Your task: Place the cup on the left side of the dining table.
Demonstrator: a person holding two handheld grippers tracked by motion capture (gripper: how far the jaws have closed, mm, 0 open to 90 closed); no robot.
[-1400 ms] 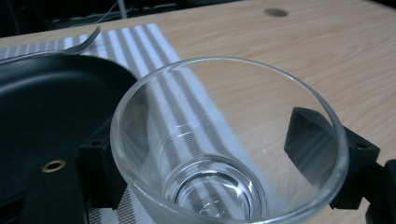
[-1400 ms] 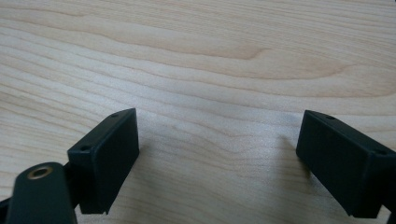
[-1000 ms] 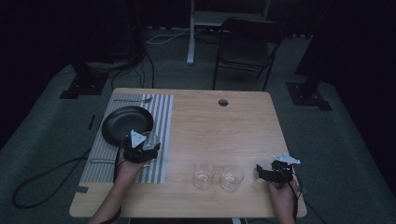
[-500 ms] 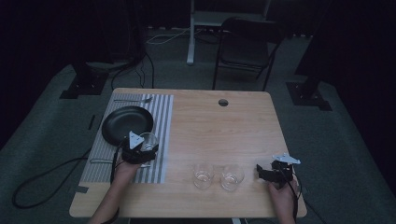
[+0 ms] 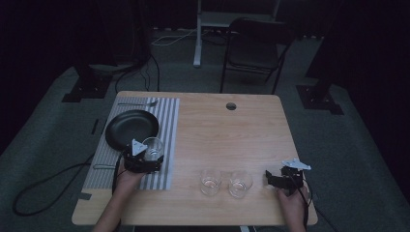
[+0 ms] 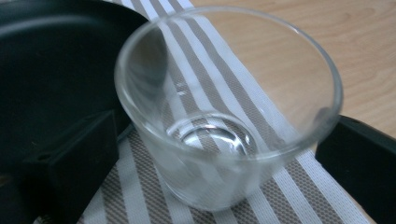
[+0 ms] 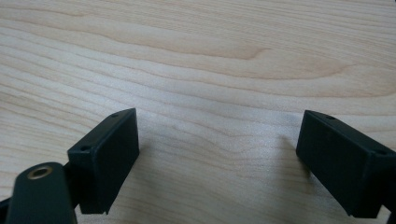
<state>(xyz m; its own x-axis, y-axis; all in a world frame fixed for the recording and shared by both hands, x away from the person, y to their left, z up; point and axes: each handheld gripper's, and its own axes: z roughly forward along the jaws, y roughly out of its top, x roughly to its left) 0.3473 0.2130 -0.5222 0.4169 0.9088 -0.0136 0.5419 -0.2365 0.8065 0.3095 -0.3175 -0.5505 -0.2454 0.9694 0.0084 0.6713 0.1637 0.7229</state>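
A clear empty glass (image 5: 153,147) (image 6: 224,116) stands upright on the striped placemat (image 5: 170,121) (image 6: 289,186), just right of the black plate (image 5: 131,128) (image 6: 46,70). My left gripper (image 5: 151,155) (image 6: 219,140) reaches around it from the near side. Its jaws have just been opening and now stand wide on either side of the glass without pressing it. My right gripper (image 5: 271,180) (image 7: 217,144) rests open at the table's near right, over bare wood with nothing between its jaws.
Two more clear glasses (image 5: 210,181) (image 5: 240,182) stand side by side near the front edge, left of my right gripper. A fork (image 5: 138,103) lies at the placemat's far end. The table (image 5: 232,135) has a cable hole (image 5: 230,106). A chair (image 5: 256,43) stands behind.
My left gripper has drawn back slightly toward the near edge, and the glass now shows plainly in front of it. My right hand has stayed where it was.
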